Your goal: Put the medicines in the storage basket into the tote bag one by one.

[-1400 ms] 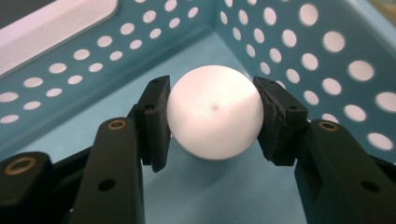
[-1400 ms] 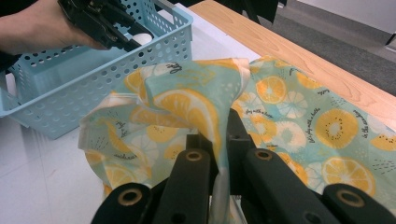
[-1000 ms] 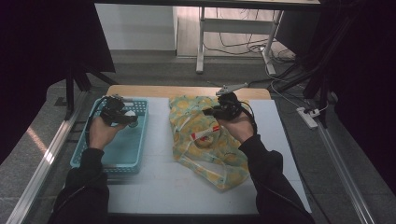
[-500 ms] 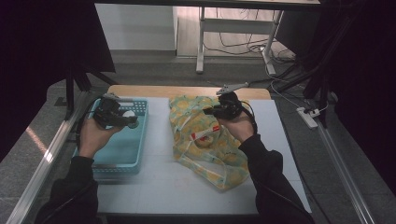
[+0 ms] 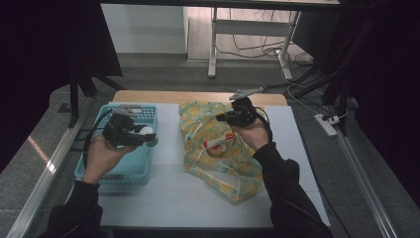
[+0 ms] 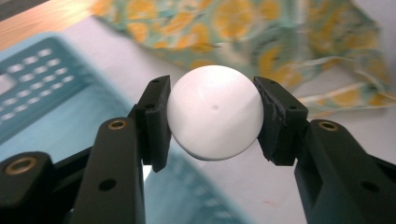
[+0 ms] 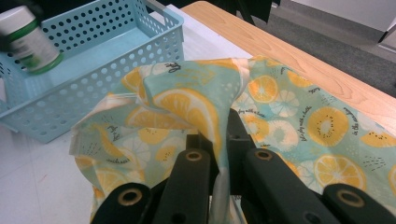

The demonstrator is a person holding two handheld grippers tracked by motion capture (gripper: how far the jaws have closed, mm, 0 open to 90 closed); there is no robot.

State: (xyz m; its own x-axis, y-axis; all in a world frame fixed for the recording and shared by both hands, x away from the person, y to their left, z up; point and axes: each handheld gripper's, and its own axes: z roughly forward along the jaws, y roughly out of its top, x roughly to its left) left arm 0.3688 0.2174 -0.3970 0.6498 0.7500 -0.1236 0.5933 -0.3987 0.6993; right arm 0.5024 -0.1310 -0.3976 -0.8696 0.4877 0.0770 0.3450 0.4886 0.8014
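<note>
The left tongs [image 6: 212, 126] grip a small white bottle [image 6: 214, 119] by its rounded white cap, one pad on each side of it, and hold it in the air above the blue basket [image 5: 99, 168], near the basket's edge that faces the fruit-print bag [image 5: 218, 148]. The right tongs [image 7: 219, 154] are closed on a fold of that bag's cloth at its upper edge, lifting it off the tabletop [image 5: 168, 193].

The bottle looks light and rigid, but its cap is smooth and domed, so the pads bear on a curve and it could slip or swivel; a grip lower, on the straight wall of the body, would likely sit firmer. The bag is thin, soft cloth that sags and folds, so it holds no shape of its own, and pinching a doubled fold near the rim, as here, seems the sound place to keep its mouth up.

The left gripper view gives the pads' contact on the cap closely. The right gripper view, from beside the bag, shows the bottle's green-banded label [image 7: 28, 42] and body over the basket, and the cloth caught between its own jaws.
</note>
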